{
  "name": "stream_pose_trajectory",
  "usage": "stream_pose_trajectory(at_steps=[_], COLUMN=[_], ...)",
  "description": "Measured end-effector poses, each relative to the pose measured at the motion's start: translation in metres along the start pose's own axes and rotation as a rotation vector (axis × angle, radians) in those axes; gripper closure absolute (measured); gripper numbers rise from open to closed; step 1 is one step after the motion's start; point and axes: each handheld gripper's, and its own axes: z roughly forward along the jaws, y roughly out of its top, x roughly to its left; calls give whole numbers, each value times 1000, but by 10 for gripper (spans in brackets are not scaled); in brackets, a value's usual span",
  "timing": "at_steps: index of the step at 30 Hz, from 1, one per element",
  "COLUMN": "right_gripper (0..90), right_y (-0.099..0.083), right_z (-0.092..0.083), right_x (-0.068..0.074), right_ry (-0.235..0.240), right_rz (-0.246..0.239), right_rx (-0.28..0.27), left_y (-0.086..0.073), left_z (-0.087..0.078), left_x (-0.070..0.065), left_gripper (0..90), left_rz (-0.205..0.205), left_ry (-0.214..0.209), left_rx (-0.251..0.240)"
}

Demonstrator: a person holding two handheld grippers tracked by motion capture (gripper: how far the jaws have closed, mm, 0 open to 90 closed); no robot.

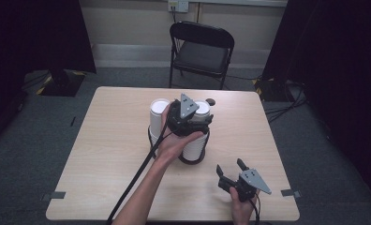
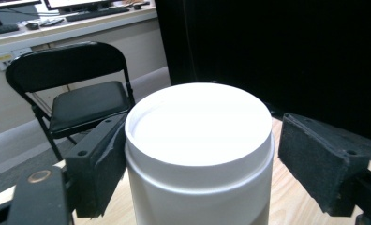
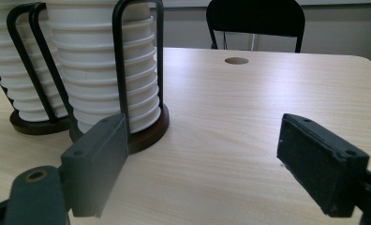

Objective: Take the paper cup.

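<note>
Cup stack [image 1: 196, 140], white and ribbed, stands in a black wire holder [image 3: 127, 70] near the table's [image 1: 104, 154] centre, touching a second stack [image 1: 158, 110] on its left; the left gripper [image 2: 200, 154] straddles the top cup [image 2: 200, 136], one pad touching its rim, the other clear of it, so nothing is gripped. Right gripper [image 1: 230, 168] rests near the table's front right corner, jaws spread on nothing.

Each black tool [image 1: 234, 172] has foam-padded jaws, a grey triangular plate and a black cable.
</note>
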Motion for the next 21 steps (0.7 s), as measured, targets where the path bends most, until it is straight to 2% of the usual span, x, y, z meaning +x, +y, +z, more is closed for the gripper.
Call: stream_pose_trajectory(at_steps=[4,9,12,14,21], right_gripper=[160,160,160,160,161], right_y=[0,0,0,0,0], right_z=[0,0,0,0,0], right_x=[0,0,-1,-1,-1], right_ry=[2,3,4,4,5], right_rz=[2,3,3,3,3], right_rx=[-2,-2,-4,-4,-7], left_y=[-3,-4,-5,-7,-6], left_z=[5,8,9,9,9], left_x=[1,-1,-2,-1,0], left_gripper=[189,186,182,209,218], left_rz=[-22,-21,-2,-16,-22], left_ry=[2,14,23,29,20], left_rx=[20,16,25,20,26])
